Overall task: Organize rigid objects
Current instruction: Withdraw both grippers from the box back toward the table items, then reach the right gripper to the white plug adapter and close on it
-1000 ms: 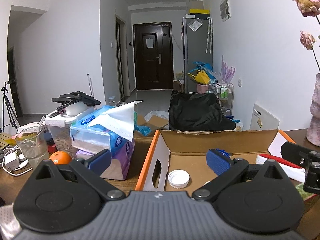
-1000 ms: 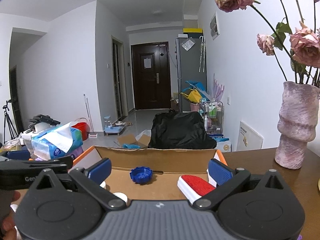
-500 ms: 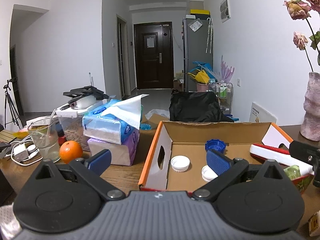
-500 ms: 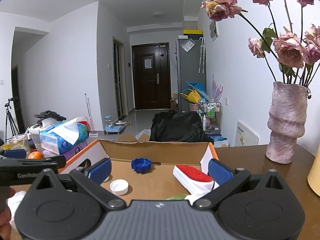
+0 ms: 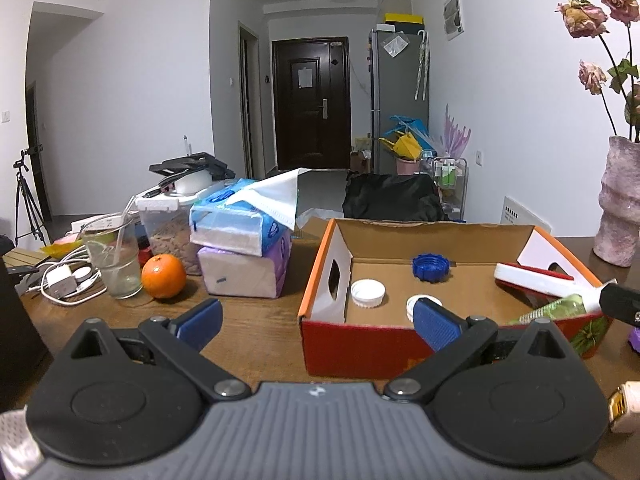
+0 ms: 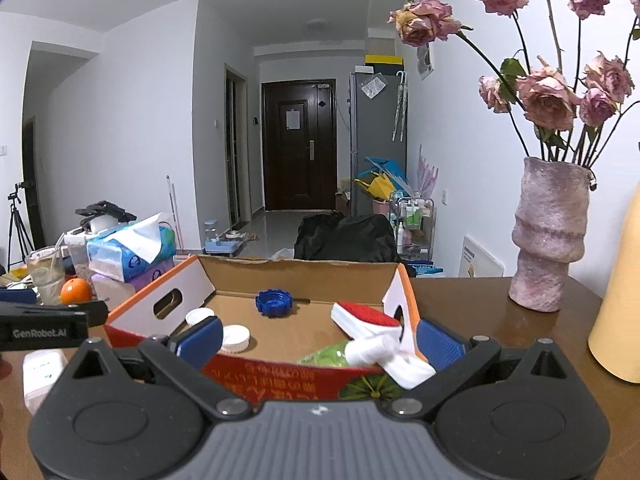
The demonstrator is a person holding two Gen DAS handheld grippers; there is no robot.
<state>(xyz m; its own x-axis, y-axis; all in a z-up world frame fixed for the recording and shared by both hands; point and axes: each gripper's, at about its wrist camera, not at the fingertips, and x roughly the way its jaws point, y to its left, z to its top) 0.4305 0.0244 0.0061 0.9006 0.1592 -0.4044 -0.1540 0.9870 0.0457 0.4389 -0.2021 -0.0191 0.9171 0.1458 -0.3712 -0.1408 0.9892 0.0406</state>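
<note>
An open cardboard box (image 5: pixel 344 326) (image 6: pixel 280 376) with orange edges sits on the wooden table. Inside lie a blue cap (image 5: pixel 431 266) (image 6: pixel 276 302), two white caps (image 5: pixel 367 293) (image 6: pixel 236 336), a white brush with a red pad (image 5: pixel 532 278) (image 6: pixel 366 316) and a green item (image 5: pixel 560 306) (image 6: pixel 332 356). My left gripper (image 5: pixel 316 322) is open and empty, in front of the box's near wall. My right gripper (image 6: pixel 320 338) is open and empty, just short of the box's near right corner.
Left of the box stand stacked tissue packs (image 5: pixel 244 248), an orange (image 5: pixel 163 275), a glass (image 5: pixel 112 256), a food container (image 5: pixel 168 224) and cables (image 5: pixel 60 280). A pink vase with dried roses (image 6: pixel 550 236) and a yellow object (image 6: pixel 620 312) stand at the right. A small white box (image 6: pixel 42 372) lies near left.
Both grippers have drawn back from the box toward the near side of the table, so the whole box now shows. Both stayed open and empty.
</note>
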